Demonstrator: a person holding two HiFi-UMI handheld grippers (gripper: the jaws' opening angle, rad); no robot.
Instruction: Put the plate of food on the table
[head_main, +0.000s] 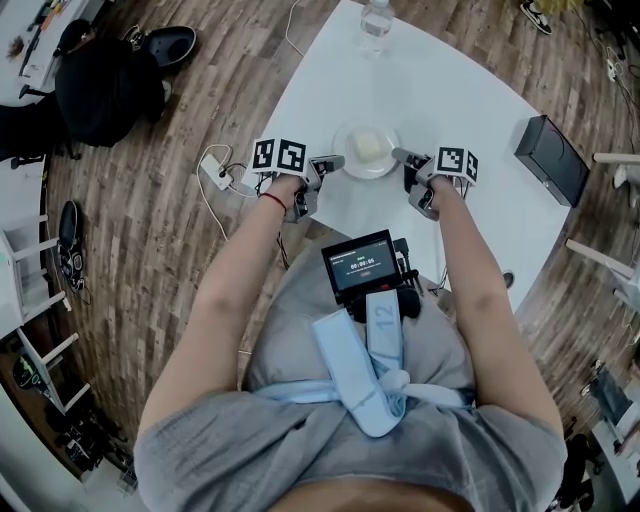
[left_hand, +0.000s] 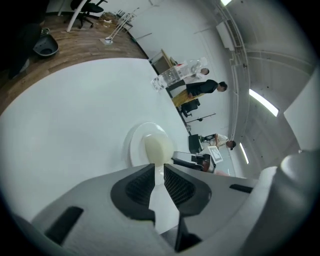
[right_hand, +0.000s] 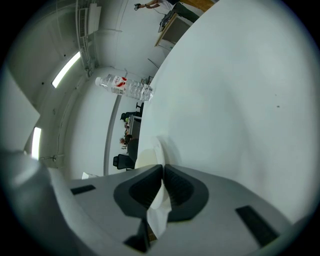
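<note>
A white plate (head_main: 368, 174) with a pale yellow lump of food (head_main: 369, 146) is at the near part of the white table (head_main: 470, 110); I cannot tell whether it touches the top. My left gripper (head_main: 337, 161) is at its left rim and my right gripper (head_main: 399, 155) at its right rim. In the left gripper view the jaws (left_hand: 159, 172) are shut on the rim, with the plate (left_hand: 134, 145) and food (left_hand: 156, 147) just beyond. In the right gripper view the jaws (right_hand: 163, 172) pinch the thin white rim (right_hand: 160, 147).
A water bottle (head_main: 376, 20) stands at the table's far edge. A black box (head_main: 551, 158) lies at the right side of the table. On the wooden floor to the left are a power strip (head_main: 218, 172) and a black bag (head_main: 105, 90).
</note>
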